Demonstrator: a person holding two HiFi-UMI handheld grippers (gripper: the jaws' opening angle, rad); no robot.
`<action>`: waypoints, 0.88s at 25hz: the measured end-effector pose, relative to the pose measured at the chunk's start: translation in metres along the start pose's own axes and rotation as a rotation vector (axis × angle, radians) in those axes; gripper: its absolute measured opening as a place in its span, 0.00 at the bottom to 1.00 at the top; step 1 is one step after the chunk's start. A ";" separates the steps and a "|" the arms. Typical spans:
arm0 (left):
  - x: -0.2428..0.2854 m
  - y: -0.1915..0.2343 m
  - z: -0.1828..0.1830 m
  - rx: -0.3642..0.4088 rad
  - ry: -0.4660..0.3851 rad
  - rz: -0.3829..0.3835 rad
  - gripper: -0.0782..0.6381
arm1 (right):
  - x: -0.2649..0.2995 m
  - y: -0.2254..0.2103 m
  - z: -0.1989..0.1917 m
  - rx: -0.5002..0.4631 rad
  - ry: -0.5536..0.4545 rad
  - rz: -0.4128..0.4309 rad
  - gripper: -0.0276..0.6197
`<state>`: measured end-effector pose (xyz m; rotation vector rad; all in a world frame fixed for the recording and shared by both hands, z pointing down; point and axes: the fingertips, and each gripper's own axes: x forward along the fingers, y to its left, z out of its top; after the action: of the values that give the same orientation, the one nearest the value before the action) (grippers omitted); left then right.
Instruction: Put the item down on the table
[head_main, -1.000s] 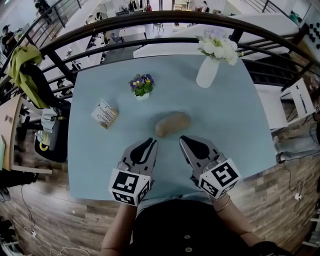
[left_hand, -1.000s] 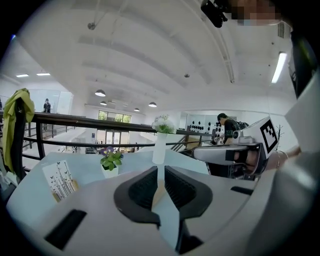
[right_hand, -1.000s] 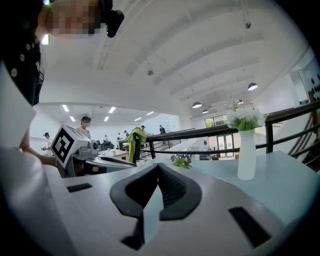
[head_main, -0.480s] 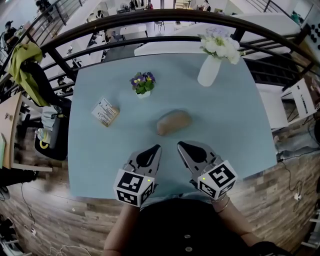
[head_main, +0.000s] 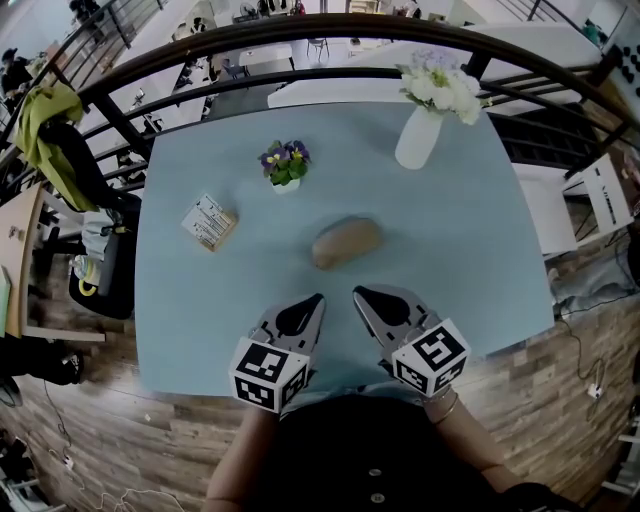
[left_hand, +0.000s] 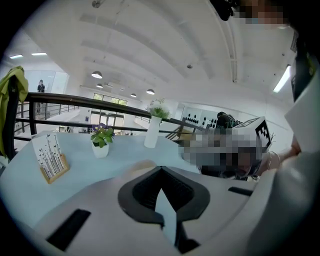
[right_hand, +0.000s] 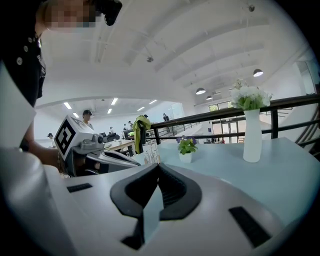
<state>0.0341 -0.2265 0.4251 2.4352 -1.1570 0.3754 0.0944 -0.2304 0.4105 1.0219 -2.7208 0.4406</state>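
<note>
In the left gripper view the left tongs (left_hand: 161, 169) hide nearly all of the brown oblong item (left_hand: 143, 164), leaving only a tan sliver above them; the print on the card stand (head_main: 209, 222) is too small to read; in the head view the person's torso (head_main: 370, 450) covers the middle of the table (head_main: 200, 330) at its near edge.

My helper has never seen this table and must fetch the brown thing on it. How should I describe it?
On the pale blue table beside the dark railing, look near the middle. There lies a brown oblong lump, like a potato or bread roll. Unlike the white vase, the small potted plant and the printed card stand, it lies flat and plain.
</note>
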 end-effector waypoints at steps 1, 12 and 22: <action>0.000 0.001 0.000 -0.002 0.000 0.003 0.13 | 0.001 0.000 -0.001 -0.003 0.003 0.001 0.05; 0.005 0.003 -0.006 0.035 0.024 -0.005 0.13 | 0.004 0.009 -0.008 -0.007 0.031 0.026 0.05; 0.010 -0.003 -0.008 0.018 0.040 -0.024 0.13 | 0.002 0.003 -0.012 0.004 0.038 0.024 0.05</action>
<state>0.0419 -0.2278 0.4351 2.4434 -1.1113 0.4263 0.0916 -0.2255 0.4219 0.9730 -2.7027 0.4654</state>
